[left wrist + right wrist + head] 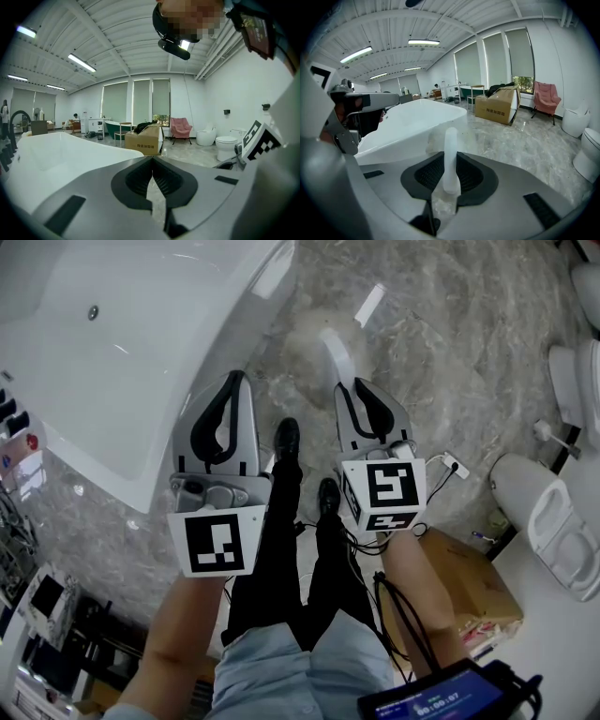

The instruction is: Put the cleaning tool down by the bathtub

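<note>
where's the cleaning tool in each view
head view: cleaning tool upper centre, sticking out of the right gripper.
left gripper view: not in it.
right gripper view: cleaning tool lower centre, its handle clamped between the jaws.
shared landmark: the white bathtub, in all three.

From the head view, the bathtub lies at the upper left, and the left gripper hangs just beside its near rim. To the right of the bathtub, over the floor, is the cleaning tool — its handle stands between the jaws of the right gripper. Farther right of the bathtub lies a cardboard box and — beyond it — a toilet.
</note>
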Demonstrator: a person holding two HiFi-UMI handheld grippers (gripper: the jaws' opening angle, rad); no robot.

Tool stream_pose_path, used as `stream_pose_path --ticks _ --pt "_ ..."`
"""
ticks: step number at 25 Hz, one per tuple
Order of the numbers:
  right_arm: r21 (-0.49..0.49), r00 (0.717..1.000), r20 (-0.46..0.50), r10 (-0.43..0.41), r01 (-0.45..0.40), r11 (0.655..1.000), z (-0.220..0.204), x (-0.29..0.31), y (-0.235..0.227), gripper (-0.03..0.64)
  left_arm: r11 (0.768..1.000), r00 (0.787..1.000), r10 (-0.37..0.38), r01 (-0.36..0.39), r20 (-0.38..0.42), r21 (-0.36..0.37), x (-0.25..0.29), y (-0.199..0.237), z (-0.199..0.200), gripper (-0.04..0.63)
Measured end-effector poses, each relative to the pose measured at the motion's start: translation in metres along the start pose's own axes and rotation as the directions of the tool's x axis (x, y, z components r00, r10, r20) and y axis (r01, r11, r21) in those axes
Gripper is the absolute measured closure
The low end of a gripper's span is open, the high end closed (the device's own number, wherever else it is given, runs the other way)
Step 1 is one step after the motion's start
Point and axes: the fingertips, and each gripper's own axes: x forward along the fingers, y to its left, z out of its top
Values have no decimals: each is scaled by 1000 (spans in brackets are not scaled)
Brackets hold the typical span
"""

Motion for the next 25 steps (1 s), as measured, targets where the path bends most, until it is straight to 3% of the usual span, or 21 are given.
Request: stream_pose_path --ticks 25 --pt "48 998 -59 7 -4 999 -94 98 1 526 999 997 -53 53 -50 6 41 6 -106 578"
